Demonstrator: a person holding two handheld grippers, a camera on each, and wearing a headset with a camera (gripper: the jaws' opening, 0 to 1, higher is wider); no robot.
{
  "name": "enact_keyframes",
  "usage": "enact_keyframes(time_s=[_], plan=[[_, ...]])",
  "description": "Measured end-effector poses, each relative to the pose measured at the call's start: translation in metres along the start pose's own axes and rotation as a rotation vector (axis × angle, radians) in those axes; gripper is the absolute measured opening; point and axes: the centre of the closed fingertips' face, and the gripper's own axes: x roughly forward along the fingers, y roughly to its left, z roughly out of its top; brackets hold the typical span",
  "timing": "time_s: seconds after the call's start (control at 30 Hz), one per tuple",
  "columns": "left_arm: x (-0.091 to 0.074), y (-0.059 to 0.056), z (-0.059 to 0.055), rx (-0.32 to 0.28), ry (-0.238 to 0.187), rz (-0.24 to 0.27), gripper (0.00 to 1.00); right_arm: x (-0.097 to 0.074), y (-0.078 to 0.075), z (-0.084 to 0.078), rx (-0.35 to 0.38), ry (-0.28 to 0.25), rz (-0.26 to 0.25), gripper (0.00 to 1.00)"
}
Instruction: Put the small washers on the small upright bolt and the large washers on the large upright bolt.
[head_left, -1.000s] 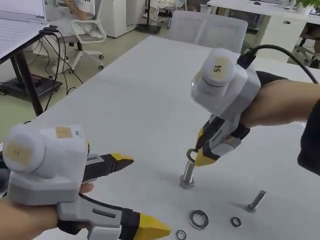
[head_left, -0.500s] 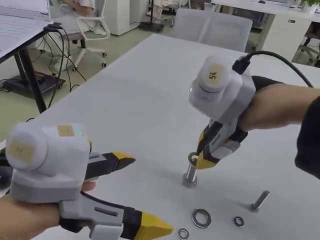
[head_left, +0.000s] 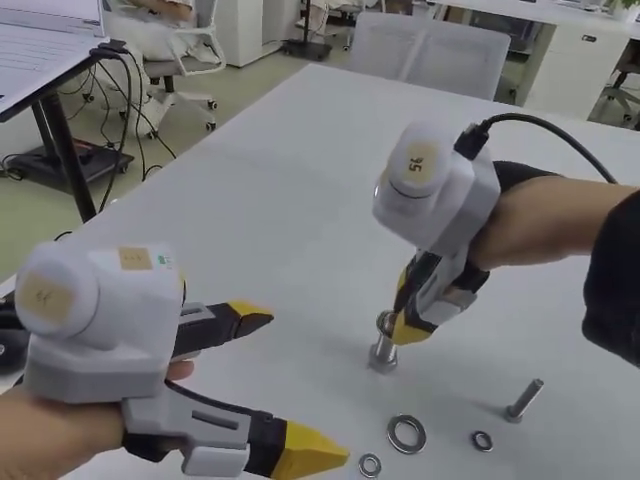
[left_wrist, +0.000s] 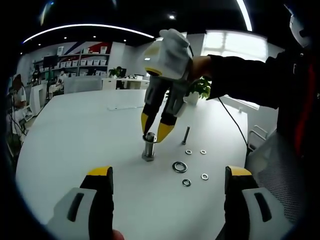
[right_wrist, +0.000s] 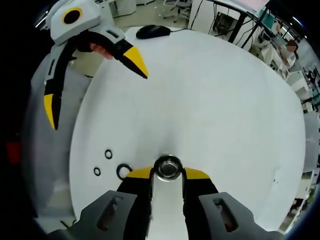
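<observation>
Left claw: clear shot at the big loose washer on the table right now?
Likely yes. The left claw is open, and the large washer lies flat on bare table ahead of its tips. The right claw holds a second washer at the large bolt, off that path.

Right tool (head_left: 399, 326) with large washer (right_wrist: 168, 167) covers the large bolt (head_left: 381, 356); table (head_left: 300, 190) beyond lies open.

Right tongs (head_left: 403, 328) have dropped lower; large washer (head_left: 384, 319) now sits over the large bolt (head_left: 381, 353).
</observation>
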Motion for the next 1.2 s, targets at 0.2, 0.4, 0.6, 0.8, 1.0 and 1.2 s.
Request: enact_keyframes(time_s=[0.2,0.4,0.6,0.8,1.0,1.2], plan=[[-0.001,0.0,0.0,-0.002,-0.002,0.002,0.93,0.011,-0.005,-0.002,0.002,0.018,0.009,0.23],[-0.001,0.0,-0.001,-0.004,-0.001,0.003,0.93,0.019,-0.003,-0.004,0.005,0.027,0.013,0.23],[0.0,0.001,-0.001,-0.006,-0.001,0.003,0.93,0.026,-0.004,-0.007,0.012,0.033,0.016,0.23],[0.001,-0.001,-0.001,-0.006,0.003,0.0,0.92,0.033,-0.003,-0.01,0.019,0.029,0.017,0.23],[0.001,-0.001,-0.002,-0.007,0.006,0.001,0.92,0.037,-0.002,-0.014,0.021,0.037,0.022,0.23],[0.002,-0.003,-0.002,-0.007,0.011,-0.001,0.92,0.039,-0.002,-0.015,0.022,0.029,0.019,0.23]])
